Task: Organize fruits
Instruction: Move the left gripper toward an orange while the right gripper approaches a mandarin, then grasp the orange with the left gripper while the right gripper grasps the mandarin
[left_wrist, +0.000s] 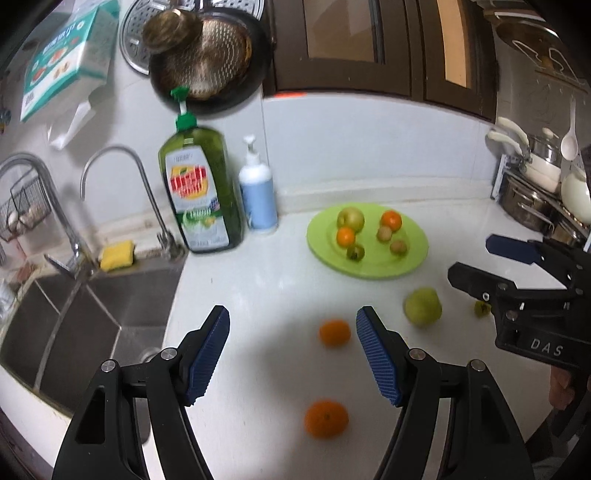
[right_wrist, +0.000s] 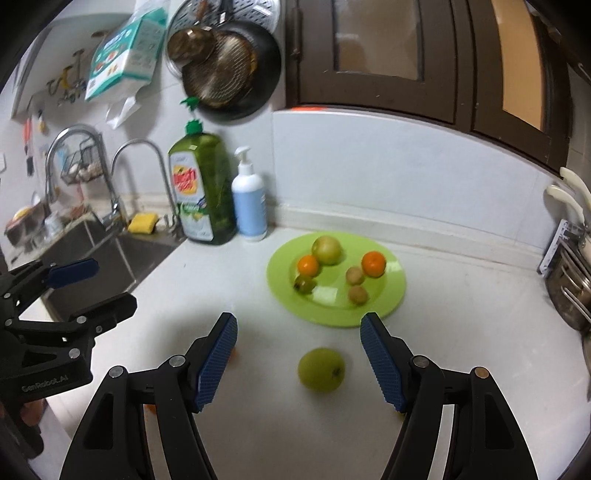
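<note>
A lime green plate (left_wrist: 413, 258) (right_wrist: 388, 306) on the white counter holds a green apple (left_wrist: 350, 218) (right_wrist: 326, 250), two oranges (left_wrist: 390, 220) (left_wrist: 345, 236) and small brownish-green fruits. Loose on the counter lie two oranges (left_wrist: 334, 332) (left_wrist: 326, 418), a green apple (left_wrist: 423, 306) (right_wrist: 321, 369) and a small green fruit (left_wrist: 480, 308). My left gripper (left_wrist: 291, 354) is open and empty above the loose oranges. My right gripper (right_wrist: 299, 362) is open and empty, its jaws either side of the loose apple, above it. Each gripper shows in the other's view (left_wrist: 476, 266) (right_wrist: 92, 288).
A green dish-soap bottle (left_wrist: 201, 192) and a blue pump bottle (left_wrist: 258, 195) stand at the back wall. The sink (left_wrist: 74, 325) with taps and a yellow sponge (left_wrist: 116, 254) lies left. Pots (left_wrist: 543, 192) stand at the right. A pan hangs on the wall.
</note>
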